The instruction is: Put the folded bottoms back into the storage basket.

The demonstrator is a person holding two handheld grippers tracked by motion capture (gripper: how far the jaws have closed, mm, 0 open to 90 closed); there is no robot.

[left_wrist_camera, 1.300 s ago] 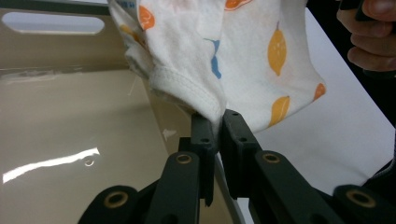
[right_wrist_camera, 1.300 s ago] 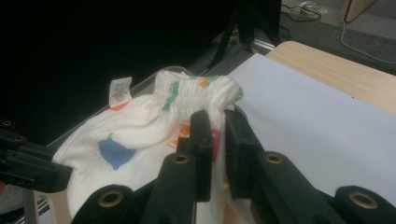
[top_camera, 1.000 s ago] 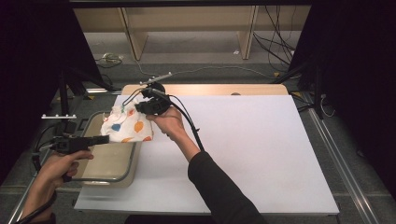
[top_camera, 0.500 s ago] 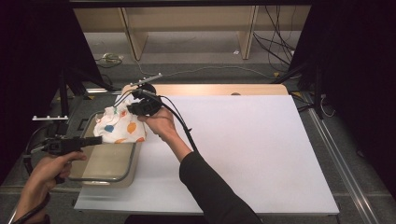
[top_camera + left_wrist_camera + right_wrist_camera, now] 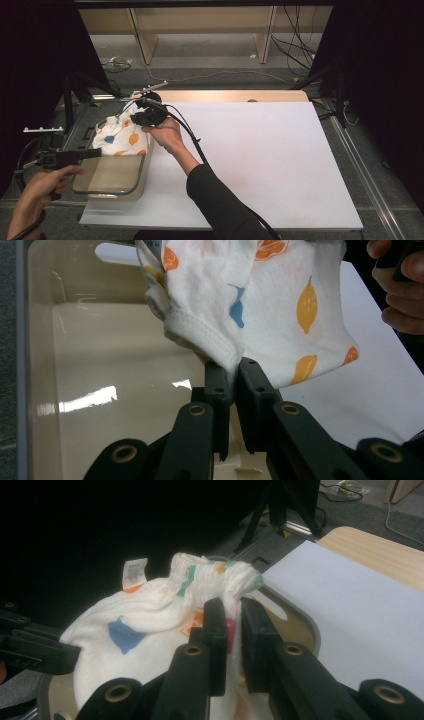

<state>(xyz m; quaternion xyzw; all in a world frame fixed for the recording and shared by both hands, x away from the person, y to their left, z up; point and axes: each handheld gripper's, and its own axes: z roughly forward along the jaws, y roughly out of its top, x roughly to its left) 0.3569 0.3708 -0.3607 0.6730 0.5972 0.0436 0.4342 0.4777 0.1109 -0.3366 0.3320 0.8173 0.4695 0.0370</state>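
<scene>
Both grippers are pinching the small white printed garment [image 5: 121, 137] and holding it above the far end of the clear tray [image 5: 107, 187] at the table's left edge.

Left gripper [image 5: 229, 371]: jaws are pressing together on a hemmed edge of the cloth, seen plainly in the left gripper view, with the tray's pale floor showing below and behind. Right gripper [image 5: 230, 611]: jaws are clamping the fabric just under its gathered, elasticated band [image 5: 215, 575]; a sewn-in label [image 5: 135, 572] is sticking up beside it.

Change over the last second: in the high view the right gripper [image 5: 148, 114] and the garment have shifted away from the white mat [image 5: 260, 155] toward the tray's far left corner. One second back the cloth was hanging at the tray's inner rim, partly over the mat; now it is sitting over the tray. The left gripper [image 5: 95, 153] is following the same way, and both grips are unchanged.

Reading: the garment is being carried into the tray, and the transfer looks close to done. What is likely left is lowering and letting go.

Caveat: I cannot tell whether the lowest fold is already touching the tray floor; the hanging cloth is blocking that spot.
</scene>
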